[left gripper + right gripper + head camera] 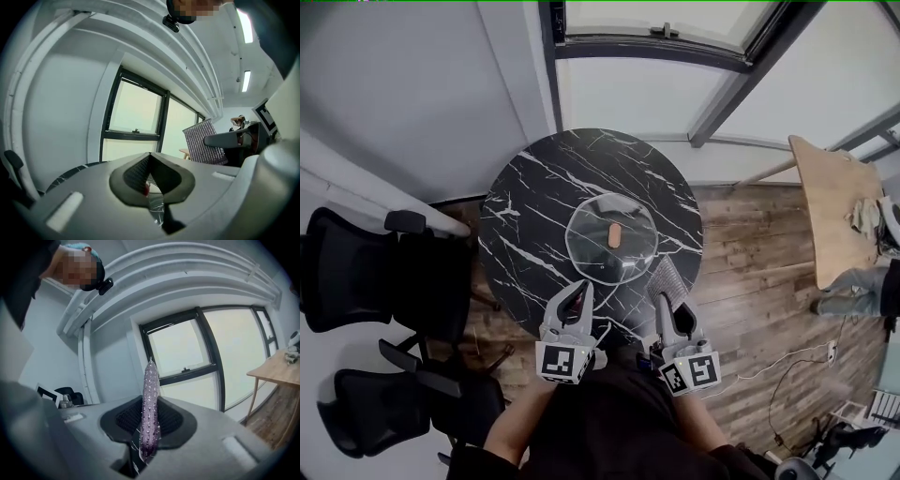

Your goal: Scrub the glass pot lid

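The glass pot lid [623,258], clear with a brown knob [615,234], lies flat in the middle of a round black marble table [525,197]. Just short of the lid's near edge, my left gripper [579,292] is held shut with nothing in it. In the left gripper view its jaws [150,164] meet at the tips, and a bit of the lid shows under them. At the lid's near right edge, my right gripper [661,302] is shut on a glittery mesh scrub pad [667,278]. The pad [150,408] stands up between the jaws in the right gripper view.
Two black office chairs [356,272] [384,403] stand left of the table. A wooden table [830,206] and a seated person [862,281] are at the far right. A wooden floor with a white cable [787,361] lies to the right, and a window wall runs behind.
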Available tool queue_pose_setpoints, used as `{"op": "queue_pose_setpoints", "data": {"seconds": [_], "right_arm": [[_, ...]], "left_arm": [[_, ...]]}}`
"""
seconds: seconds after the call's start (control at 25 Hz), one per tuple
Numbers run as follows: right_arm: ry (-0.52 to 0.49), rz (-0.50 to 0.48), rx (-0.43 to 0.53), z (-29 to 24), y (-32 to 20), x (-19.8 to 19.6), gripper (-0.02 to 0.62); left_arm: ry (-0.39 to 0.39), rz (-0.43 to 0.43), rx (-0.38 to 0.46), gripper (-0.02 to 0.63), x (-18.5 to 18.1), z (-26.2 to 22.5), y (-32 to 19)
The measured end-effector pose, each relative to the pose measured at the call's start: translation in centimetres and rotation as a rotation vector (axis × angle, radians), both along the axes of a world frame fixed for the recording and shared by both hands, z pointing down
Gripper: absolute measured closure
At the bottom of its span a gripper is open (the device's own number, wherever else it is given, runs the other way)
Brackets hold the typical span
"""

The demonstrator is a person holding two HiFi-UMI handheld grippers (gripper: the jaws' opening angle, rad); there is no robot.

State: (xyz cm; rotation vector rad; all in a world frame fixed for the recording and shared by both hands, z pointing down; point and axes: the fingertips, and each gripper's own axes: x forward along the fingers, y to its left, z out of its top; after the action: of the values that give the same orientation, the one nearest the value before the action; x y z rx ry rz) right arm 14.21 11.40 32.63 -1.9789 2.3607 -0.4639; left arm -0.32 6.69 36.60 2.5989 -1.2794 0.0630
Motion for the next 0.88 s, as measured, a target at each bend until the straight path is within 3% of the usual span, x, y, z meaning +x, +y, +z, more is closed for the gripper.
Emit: {"op": "queue_pose_setpoints", "data": {"seconds": [0.88], "right_arm": [[0.024,-0.119,-0.199,12.5,-10.9,6.0,0.517]], "left_arm": [[-0.154,0.002,-0.232,0.603,7.7,15.7,-8.8]]}}
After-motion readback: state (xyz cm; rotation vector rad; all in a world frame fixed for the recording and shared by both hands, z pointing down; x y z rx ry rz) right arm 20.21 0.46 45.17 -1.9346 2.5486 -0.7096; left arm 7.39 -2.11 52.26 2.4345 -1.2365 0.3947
